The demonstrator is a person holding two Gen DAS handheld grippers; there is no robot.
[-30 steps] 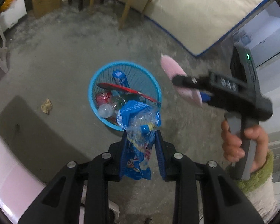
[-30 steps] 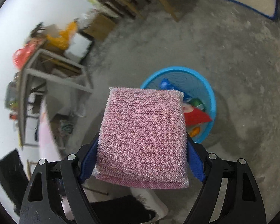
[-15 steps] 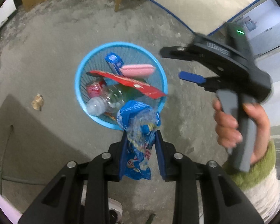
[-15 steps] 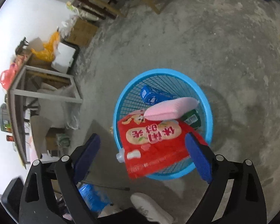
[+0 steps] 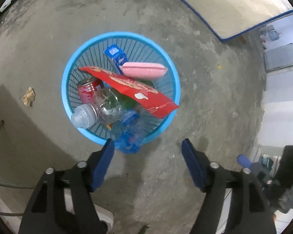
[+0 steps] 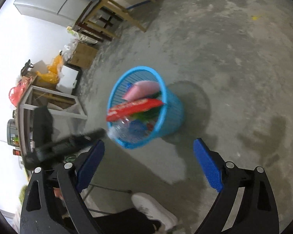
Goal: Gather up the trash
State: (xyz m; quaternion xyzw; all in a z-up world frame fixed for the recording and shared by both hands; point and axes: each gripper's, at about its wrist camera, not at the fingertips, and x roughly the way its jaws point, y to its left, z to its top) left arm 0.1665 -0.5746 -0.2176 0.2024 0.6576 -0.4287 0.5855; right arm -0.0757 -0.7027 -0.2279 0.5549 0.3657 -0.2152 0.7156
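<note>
Blue wrapper (image 5: 129, 140) dropped from left fingers (image 5: 105, 161), now on basket (image 5: 171, 74) rim.

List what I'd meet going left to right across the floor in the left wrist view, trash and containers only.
Crumpled paper scrap → clear plastic bottle at the blue basket's left rim → pink sponge inside the basket.

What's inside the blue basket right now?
In the blue basket: pink sponge and red snack bag on top, red can, clear bottle, blue carton, blue wrapper at the near rim. The bag covers whatever lies beneath; the basket's bottom is hidden.
</note>
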